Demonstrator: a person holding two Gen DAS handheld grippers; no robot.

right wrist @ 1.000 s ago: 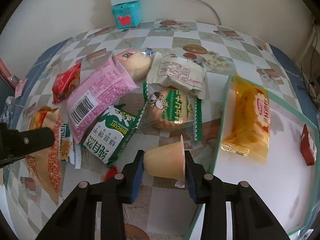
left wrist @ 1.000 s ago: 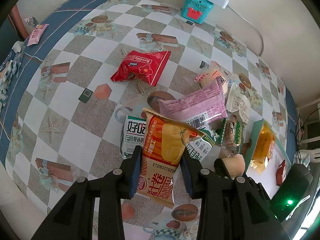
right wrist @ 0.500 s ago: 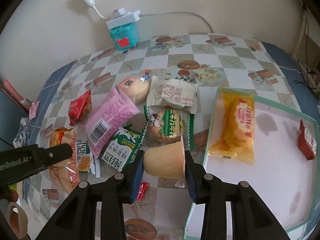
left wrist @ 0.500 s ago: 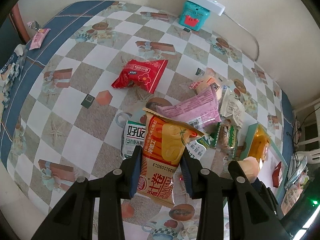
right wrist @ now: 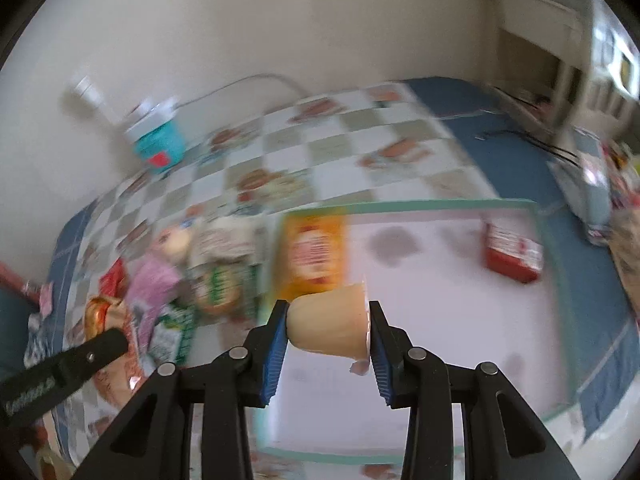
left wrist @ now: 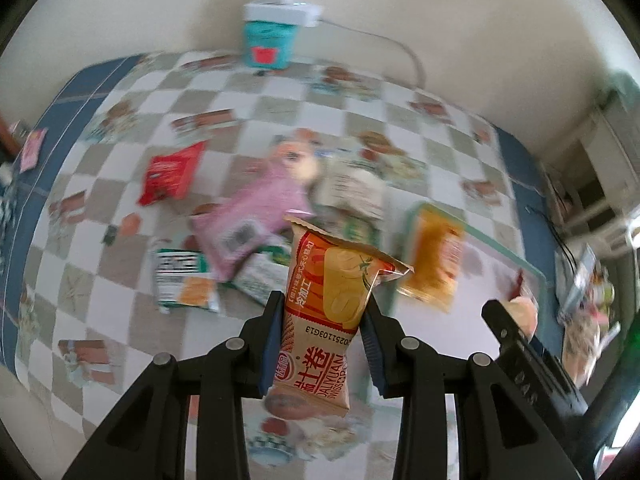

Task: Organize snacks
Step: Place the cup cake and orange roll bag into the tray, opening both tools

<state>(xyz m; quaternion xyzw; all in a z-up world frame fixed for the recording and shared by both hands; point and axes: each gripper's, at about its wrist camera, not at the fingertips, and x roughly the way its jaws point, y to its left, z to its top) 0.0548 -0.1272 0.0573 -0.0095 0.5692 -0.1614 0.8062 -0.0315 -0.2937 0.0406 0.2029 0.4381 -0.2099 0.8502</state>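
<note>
Between the left tongs [left wrist: 322,310], clamped from both sides, there's an orange swiss roll packet [left wrist: 324,308], standing upright and lifted clear of the checkered tablecloth [left wrist: 120,280]. Right tongs [right wrist: 329,326] are squeezed onto a little pudding cup [right wrist: 330,324], tipped on its side with the foil lid against the right-hand finger.

Past the right tongs' tips sits the white tray [right wrist: 440,204] with a green rim. On it there's a yellow cake packet [right wrist: 316,256] just beyond the cup and a small red packet [right wrist: 512,250] well off to the right of it.

Ahead and left of the left tongs is the messy pile: a pink wrapper [left wrist: 250,228], a green-and-white biscuit pack [left wrist: 182,280], and a red pouch [left wrist: 172,172] lying a bit apart, further left. Some pale wrappers behind the pink one are too blurry to read. Way beyond everything, against the wall, a teal box [left wrist: 270,42] with a white power strip [left wrist: 282,10] on top.
</note>
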